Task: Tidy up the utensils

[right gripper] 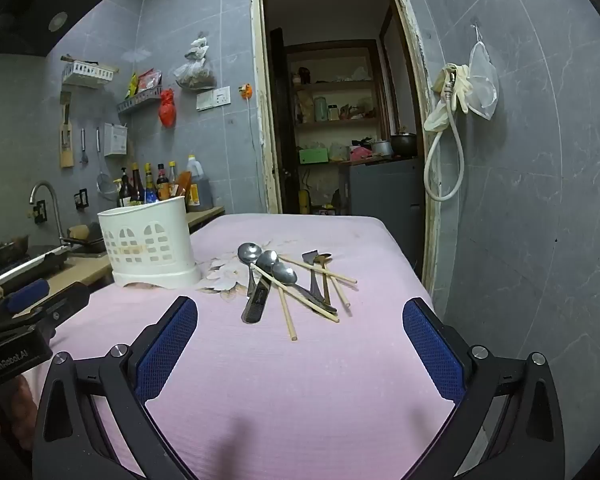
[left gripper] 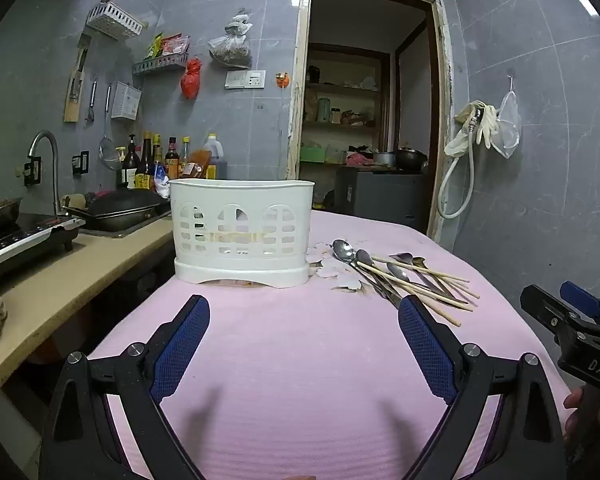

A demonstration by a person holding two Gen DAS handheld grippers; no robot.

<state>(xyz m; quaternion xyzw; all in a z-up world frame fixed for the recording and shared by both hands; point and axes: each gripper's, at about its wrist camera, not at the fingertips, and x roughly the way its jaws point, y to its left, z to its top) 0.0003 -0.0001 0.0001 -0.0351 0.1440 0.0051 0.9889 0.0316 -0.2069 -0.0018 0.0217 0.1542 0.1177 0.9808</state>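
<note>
Lying crossed: steel spoons [right gripper: 260, 258]; wooden chopsticks [right gripper: 288, 314].

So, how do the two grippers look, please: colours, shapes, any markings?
Both the left gripper and the right gripper have black frames with silver bolts and blue textured pads. White lettering marks their bodies: "GenRobot.AI" on the left one, "DAS" on the right.

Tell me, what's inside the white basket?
Through the holes of the white basket nothing shows poking up, and no handles rise above its rim. Its bottom is hidden by the solid base, so something small could lie there. The spoons and chopsticks lie outside on the pink cloth.
</note>
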